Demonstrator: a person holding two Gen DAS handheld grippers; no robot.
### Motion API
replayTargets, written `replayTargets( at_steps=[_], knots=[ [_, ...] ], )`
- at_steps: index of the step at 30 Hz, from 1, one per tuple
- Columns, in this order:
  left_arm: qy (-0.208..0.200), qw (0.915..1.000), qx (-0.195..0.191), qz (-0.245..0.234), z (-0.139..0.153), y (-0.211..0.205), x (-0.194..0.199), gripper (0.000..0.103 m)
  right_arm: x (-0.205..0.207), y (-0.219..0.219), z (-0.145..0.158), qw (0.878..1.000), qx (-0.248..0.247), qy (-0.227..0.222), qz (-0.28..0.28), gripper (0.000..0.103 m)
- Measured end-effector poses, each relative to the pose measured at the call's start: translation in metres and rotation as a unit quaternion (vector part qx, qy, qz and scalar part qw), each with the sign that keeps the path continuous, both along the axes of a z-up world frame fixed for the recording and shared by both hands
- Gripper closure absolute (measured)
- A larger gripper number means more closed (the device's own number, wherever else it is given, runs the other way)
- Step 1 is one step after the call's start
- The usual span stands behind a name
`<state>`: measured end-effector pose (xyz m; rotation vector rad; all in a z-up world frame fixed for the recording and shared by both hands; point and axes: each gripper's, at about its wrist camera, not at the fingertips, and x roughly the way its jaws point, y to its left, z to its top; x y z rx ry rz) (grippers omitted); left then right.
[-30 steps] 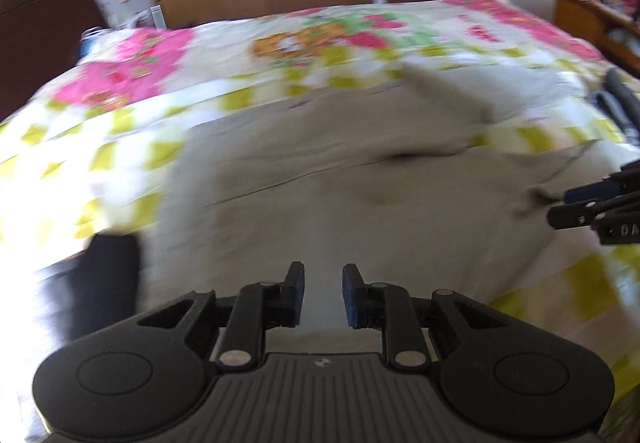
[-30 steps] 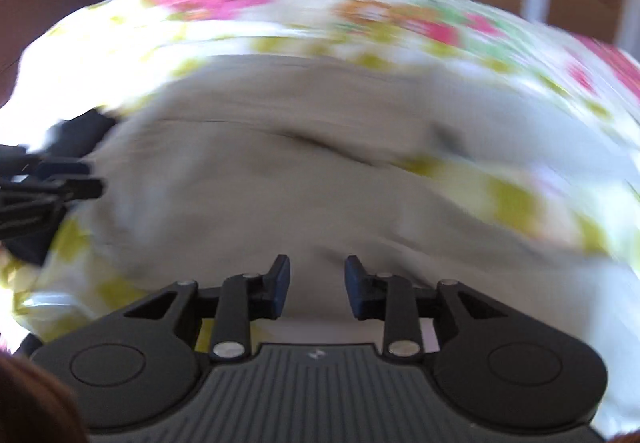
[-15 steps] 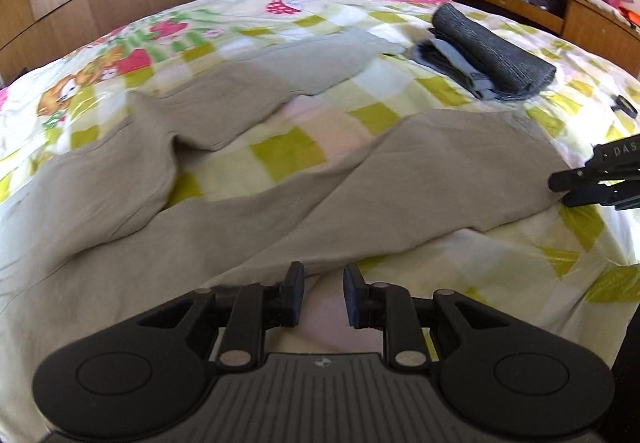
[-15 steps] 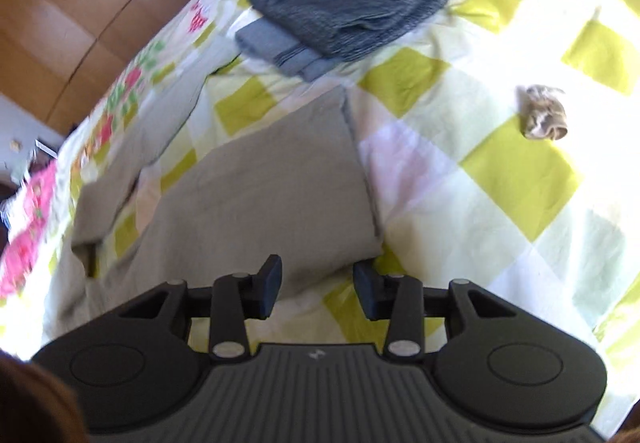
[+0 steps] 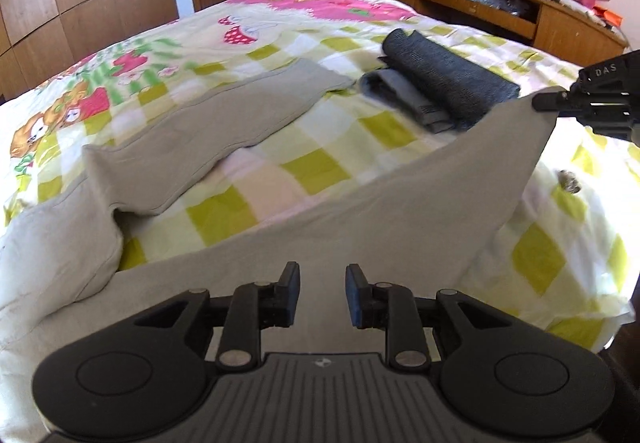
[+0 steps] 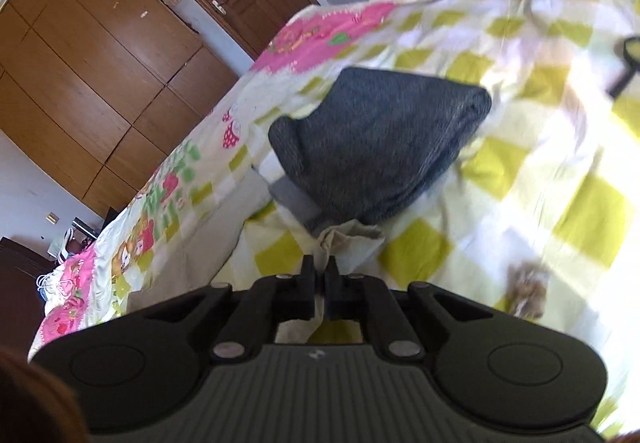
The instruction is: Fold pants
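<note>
Above the bed (image 5: 320, 171), right tool (image 6: 319, 275) pinches pants (image 5: 480, 179); left tool (image 5: 322, 293) released.

L gripper (image 5: 322, 293): I held it low and level, pointing fwd; both fingers (image 5: 289, 293) apart w/ a clear gap, blue pads facing each other, nothing between them. Linkage arms splayed symmetrically either side.

R gripper (image 6: 319, 283): I had it rolled, so its view sat tilted. Fingers (image 6: 306, 285) drawn almost together, only a narrow slit left, pinched on a fabric corner. Seen from the L cam, R gripper (image 5: 540, 103) sat off to the right side, raised, tips pointing left, its jaws closed.
</note>
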<state>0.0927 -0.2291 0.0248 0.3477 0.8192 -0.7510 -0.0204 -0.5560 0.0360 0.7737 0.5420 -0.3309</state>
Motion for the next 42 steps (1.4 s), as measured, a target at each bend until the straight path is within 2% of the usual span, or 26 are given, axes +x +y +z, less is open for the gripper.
replayTargets(
  at_steps=[2,4,8,11,13,16,19,21,24,26,27,29,30,33,37,38,39,40,42],
  knots=[
    [0.007,0.9999,0.003,-0.009,-0.004,-0.009,-0.007,0.062,-0.006,-0.015,0.001,1.000,-0.013,0.014,-0.011,0.098],
    [0.020,0.9996,0.010,-0.018,-0.012,-0.017,-0.013,0.062,-0.003,-0.024,-0.013,0.997,-0.046,0.063,-0.006,0.097],
    [0.047,0.9983,0.021,-0.028,-0.026,-0.015,-0.016,0.062,-0.008,-0.025,-0.044,0.988,-0.053,0.143,-0.008,0.091],
    [0.040,0.9988,0.027,-0.012,-0.025,0.010,-0.010,0.062,-0.021,-0.015,-0.040,0.983,-0.090,0.158,-0.028,0.089],
    [0.023,0.9994,0.026,0.008,-0.020,0.036,-0.003,0.062,-0.020,-0.003,-0.027,0.980,-0.120,0.156,-0.021,0.089],
    [-0.009,0.9986,0.027,0.044,-0.011,0.085,0.019,0.061,0.008,0.033,-0.002,0.972,-0.190,0.132,0.044,0.088],
    [-0.042,0.9949,0.033,0.085,-0.004,0.139,0.052,0.060,0.068,0.082,0.007,0.953,-0.229,0.116,0.163,0.087],
    [-0.059,0.9920,0.038,0.105,0.000,0.177,0.079,0.053,0.124,0.121,0.007,0.929,-0.243,0.114,0.253,0.086],
    [-0.084,0.9849,0.057,0.140,0.002,0.233,0.125,0.046,0.215,0.185,0.008,0.884,-0.283,0.088,0.361,0.082],
    [-0.090,0.9790,0.073,0.168,0.002,0.270,0.155,0.045,0.277,0.231,0.007,0.847,-0.311,0.076,0.424,0.071],
    [-0.088,0.9768,0.076,0.180,0.001,0.289,0.171,0.043,0.304,0.253,0.006,0.827,-0.319,0.068,0.458,0.069],
    [-0.072,0.9726,0.078,0.206,-0.001,0.322,0.199,0.038,0.351,0.297,-0.002,0.785,-0.333,0.058,0.519,0.055],
    [-0.058,0.9715,0.076,0.217,-0.004,0.337,0.212,0.037,0.368,0.314,-0.005,0.769,-0.341,0.055,0.538,0.053],
    [-0.013,0.9725,0.052,0.227,-0.012,0.365,0.244,0.037,0.410,0.355,-0.019,0.736,-0.341,0.066,0.581,0.050],
    [0.022,0.9732,0.019,0.228,-0.021,0.374,0.287,0.035,0.439,0.382,-0.035,0.692,-0.352,0.106,0.622,0.046],
    [0.026,0.9725,0.013,0.231,-0.027,0.375,0.295,0.031,0.444,0.383,-0.039,0.685,-0.353,0.116,0.627,0.043],
    [0.039,0.9713,0.009,0.235,-0.035,0.376,0.302,0.028,0.449,0.385,-0.045,0.684,-0.351,0.125,0.627,0.040],
    [0.053,0.9705,0.021,0.234,-0.047,0.373,0.308,0.028,0.455,0.386,-0.056,0.680,-0.351,0.144,0.627,0.040],
    [0.033,0.9749,0.053,0.214,-0.063,0.363,0.307,0.022,0.457,0.394,-0.083,0.654,-0.382,0.173,0.630,0.043]
  ],
)
